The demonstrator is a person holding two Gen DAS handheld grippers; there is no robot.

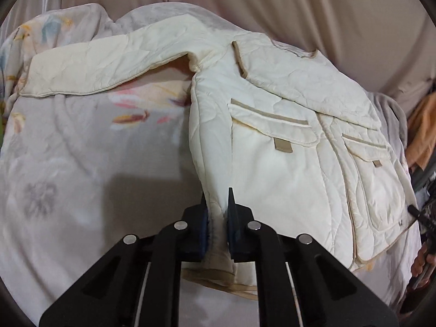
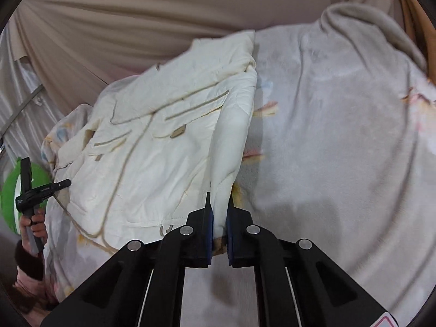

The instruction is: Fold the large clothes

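Left hand-held gripper and right hand-held gripper each clamped on cream jacket hem, over bed blanket.

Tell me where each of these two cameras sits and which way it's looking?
Left wrist: rides the left gripper, looking along its fingers at the cream jacket they pinch; the person's other hand shows far right.
Right wrist: rides the right gripper, clamping the jacket's opposite edge; the other hand shows far left.
Shared: jacket and floral blanket.
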